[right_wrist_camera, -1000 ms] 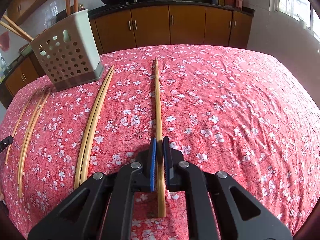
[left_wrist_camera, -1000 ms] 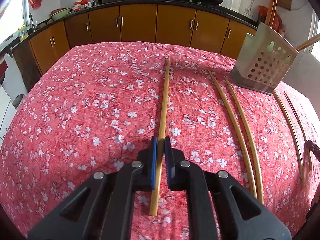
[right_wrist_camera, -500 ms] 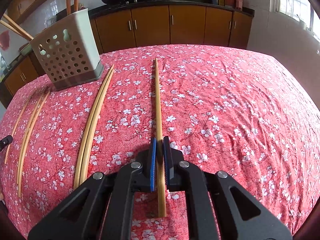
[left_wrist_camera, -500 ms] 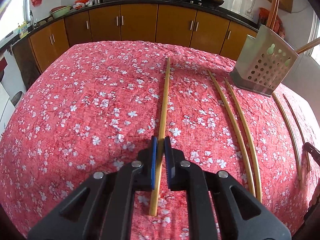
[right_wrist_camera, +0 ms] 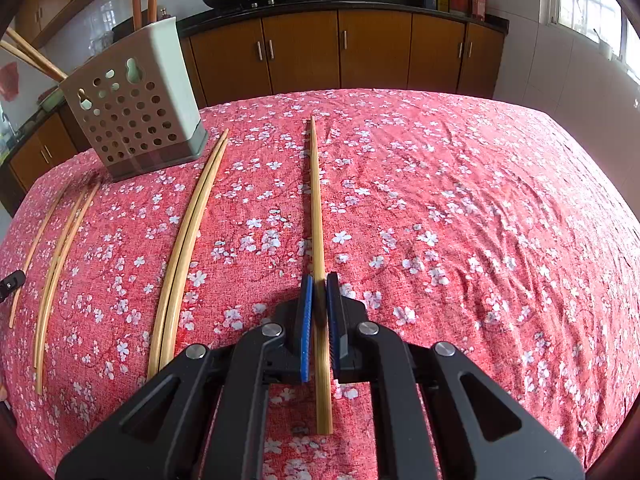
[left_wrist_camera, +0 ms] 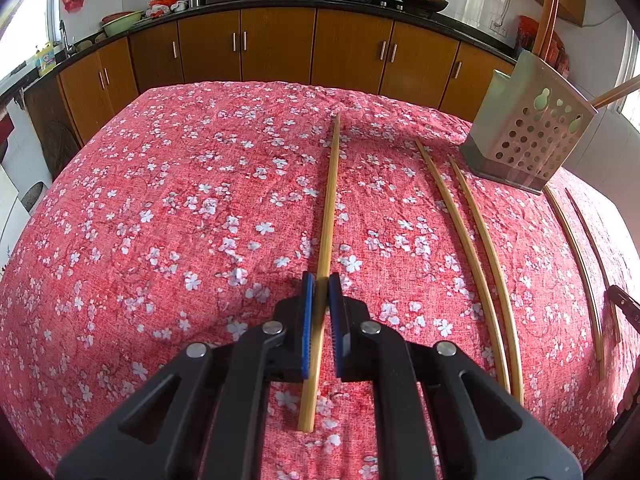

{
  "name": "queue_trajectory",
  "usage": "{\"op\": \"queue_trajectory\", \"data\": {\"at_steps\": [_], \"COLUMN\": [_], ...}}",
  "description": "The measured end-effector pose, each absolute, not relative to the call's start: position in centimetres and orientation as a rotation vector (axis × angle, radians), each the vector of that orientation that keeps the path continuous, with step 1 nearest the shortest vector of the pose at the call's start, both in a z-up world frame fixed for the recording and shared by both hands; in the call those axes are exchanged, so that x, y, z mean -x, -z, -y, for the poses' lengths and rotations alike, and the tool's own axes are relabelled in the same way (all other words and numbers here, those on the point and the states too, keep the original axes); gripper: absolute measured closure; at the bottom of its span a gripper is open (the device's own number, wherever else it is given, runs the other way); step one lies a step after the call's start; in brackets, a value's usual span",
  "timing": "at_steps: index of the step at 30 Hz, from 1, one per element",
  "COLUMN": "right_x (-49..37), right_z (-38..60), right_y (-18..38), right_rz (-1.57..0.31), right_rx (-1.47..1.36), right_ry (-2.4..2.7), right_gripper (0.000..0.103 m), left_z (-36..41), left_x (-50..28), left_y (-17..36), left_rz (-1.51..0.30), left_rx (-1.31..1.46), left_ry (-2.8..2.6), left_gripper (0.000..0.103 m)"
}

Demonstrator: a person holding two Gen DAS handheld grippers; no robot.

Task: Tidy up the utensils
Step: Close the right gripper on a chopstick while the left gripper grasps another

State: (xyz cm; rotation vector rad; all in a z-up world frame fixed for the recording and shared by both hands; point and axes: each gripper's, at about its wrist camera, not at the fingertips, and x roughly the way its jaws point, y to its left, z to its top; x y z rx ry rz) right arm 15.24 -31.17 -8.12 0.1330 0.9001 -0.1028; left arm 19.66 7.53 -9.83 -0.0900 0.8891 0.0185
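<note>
In the left wrist view my left gripper [left_wrist_camera: 318, 293] is shut on a long bamboo chopstick [left_wrist_camera: 329, 216] that runs away from me along the red floral tablecloth [left_wrist_camera: 168, 216]. In the right wrist view my right gripper [right_wrist_camera: 319, 292] is shut on another bamboo chopstick [right_wrist_camera: 316, 204], also lying lengthwise on the tablecloth [right_wrist_camera: 460, 208]. A pale perforated utensil holder [left_wrist_camera: 528, 140] stands at the far right in the left view. In the right view the utensil holder [right_wrist_camera: 136, 116] is at the far left, with chopsticks and long orange handles sticking out of it.
A pair of chopsticks [left_wrist_camera: 476, 256] lies between the held one and the holder, with two more [left_wrist_camera: 580, 256] further right. The right view shows that pair [right_wrist_camera: 186, 244] and several others [right_wrist_camera: 56, 256] to its left. Wooden kitchen cabinets [left_wrist_camera: 280, 48] line the far wall.
</note>
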Motion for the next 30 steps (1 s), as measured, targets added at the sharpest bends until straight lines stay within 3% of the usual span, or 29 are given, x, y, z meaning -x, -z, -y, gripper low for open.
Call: {"op": "queue_trajectory", "data": {"at_steps": [30], "right_x": [-14.76], "right_z": [30.93], "right_y": [8.09], "right_rz": [-0.902], "right_rx": [-0.125], "right_ry": [0.1], "right_gripper": [0.095], "left_z": [-6.92], "left_x": [-18.92], "left_y": [9.7], "left_rz": [-0.895], "left_rx": [0.013], "left_ry": [0.007], "left_gripper": [0.09]}}
